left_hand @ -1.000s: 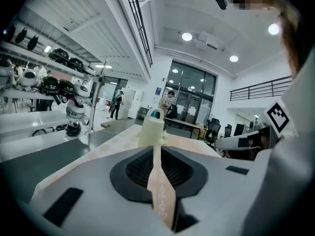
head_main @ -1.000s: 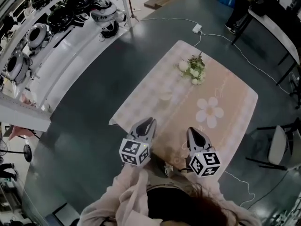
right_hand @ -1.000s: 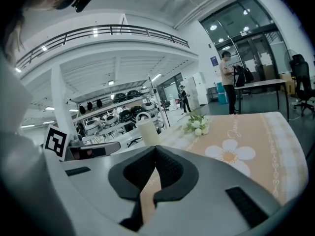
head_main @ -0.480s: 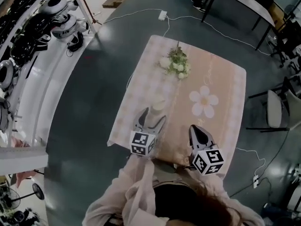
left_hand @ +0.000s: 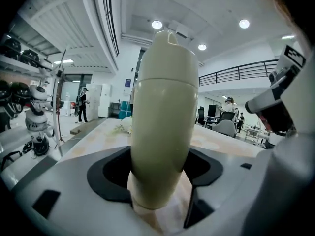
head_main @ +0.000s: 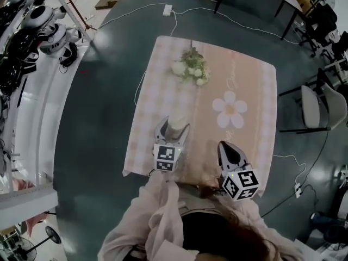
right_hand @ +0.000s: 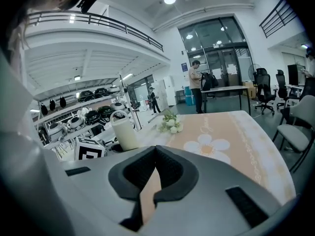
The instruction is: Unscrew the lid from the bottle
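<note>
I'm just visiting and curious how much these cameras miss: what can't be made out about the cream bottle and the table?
Rounded cream bottle: what is inside; its opaque wall hides it in every view.
Its lid: head view, too small to show the seam.
Faint script on the peach flower-print tablecloth: head view, too small to read.
Table legs: covered by the cloth, all views.
</note>
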Motion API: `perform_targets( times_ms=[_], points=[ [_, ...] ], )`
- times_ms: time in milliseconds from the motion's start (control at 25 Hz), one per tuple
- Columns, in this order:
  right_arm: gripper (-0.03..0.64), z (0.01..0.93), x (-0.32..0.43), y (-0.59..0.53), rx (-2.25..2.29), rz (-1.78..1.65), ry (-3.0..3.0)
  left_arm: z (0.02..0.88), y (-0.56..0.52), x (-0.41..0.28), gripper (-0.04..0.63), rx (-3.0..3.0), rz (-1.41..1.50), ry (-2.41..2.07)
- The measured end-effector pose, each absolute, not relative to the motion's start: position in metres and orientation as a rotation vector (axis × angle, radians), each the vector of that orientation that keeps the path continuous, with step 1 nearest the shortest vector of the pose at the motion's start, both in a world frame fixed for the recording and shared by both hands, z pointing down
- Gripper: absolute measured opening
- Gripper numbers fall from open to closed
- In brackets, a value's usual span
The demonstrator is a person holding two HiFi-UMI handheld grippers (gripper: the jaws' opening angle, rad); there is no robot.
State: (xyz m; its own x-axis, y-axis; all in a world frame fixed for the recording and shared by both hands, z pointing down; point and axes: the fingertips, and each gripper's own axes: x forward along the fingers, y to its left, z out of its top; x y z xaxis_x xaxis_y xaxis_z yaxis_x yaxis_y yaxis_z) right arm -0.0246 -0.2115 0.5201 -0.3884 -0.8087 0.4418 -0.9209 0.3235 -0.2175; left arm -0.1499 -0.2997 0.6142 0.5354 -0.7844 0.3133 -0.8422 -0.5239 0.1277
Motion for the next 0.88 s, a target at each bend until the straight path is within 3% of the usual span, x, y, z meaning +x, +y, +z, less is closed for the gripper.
perform_targets(
  times_ms=[360, 880],
  points=[
    [0.012, 0.514, -0.025, -0.206, 1.54, 0.627, -2.385, 0.608, -0.291, -0.146, 0.316, 2.491, 0.392, -1.273],
    [0.012, 0.476, -0.016, -0.198, 1.413, 0.602, -2.555, 0.532, -0.244, -0.113, 0.316, 2.578, 0.375, -1.133]
  ],
)
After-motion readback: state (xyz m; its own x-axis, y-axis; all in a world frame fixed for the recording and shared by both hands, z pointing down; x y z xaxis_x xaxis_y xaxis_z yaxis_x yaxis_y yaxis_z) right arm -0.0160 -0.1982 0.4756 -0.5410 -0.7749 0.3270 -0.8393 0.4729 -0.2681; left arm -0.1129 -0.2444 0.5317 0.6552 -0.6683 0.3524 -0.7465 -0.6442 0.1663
